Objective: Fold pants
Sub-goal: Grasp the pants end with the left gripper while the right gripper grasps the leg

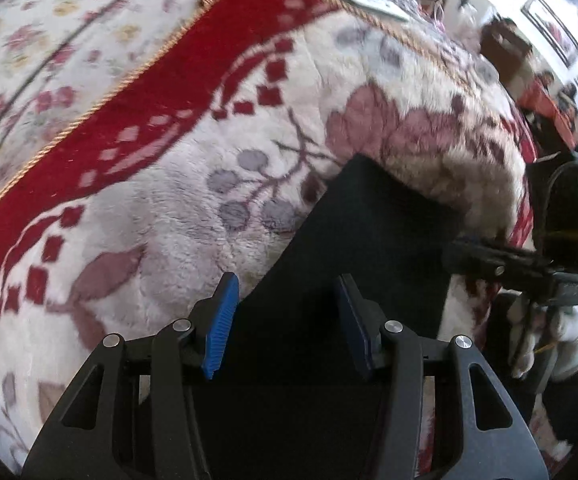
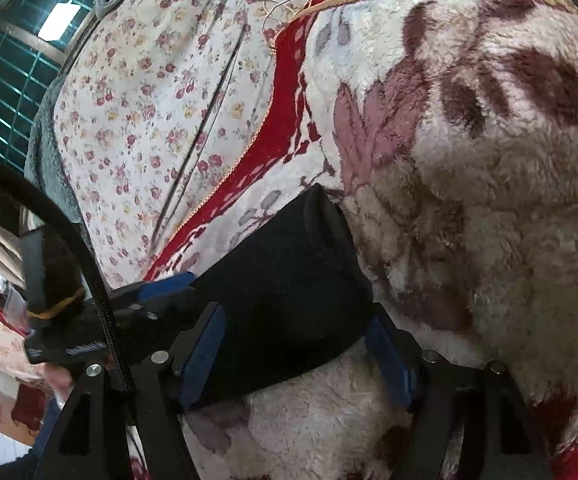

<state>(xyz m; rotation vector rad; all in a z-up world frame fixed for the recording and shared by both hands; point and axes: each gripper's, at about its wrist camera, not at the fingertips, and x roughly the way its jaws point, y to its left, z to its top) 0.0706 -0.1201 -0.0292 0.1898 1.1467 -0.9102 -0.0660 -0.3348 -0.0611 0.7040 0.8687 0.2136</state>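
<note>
**Black pants lie folded on the blanket, both tongs spread around them**

The pants (image 1: 369,248) lie on a fleecy cream blanket (image 1: 161,240) with a red border and mauve flowers, spread over a bed. In the left wrist view they form a long dark band running from the bottom edge, between the blue pads, up and to the right, ending in a squared corner on the blanket. In the right wrist view the pants (image 2: 289,280) narrow to a blunt tip that points up the frame, away from the camera, with the wide end nearest the tongs.

The left tongs (image 1: 285,320) stand spread, the cloth passing between the pads; the left pad is clear of it, and the right pad sits at its edge, contact unclear. The right tongs (image 2: 297,352) are spread wide, one pad on either side of the wide end, not pinching it.

The near part of the pants is cut off by the bottom of the left view and hidden behind both tongs' arms. Folds and seams cannot be made out in the black fabric. The left view is blurred. A flowered sheet (image 2: 149,120) lies beyond the blanket.
</note>
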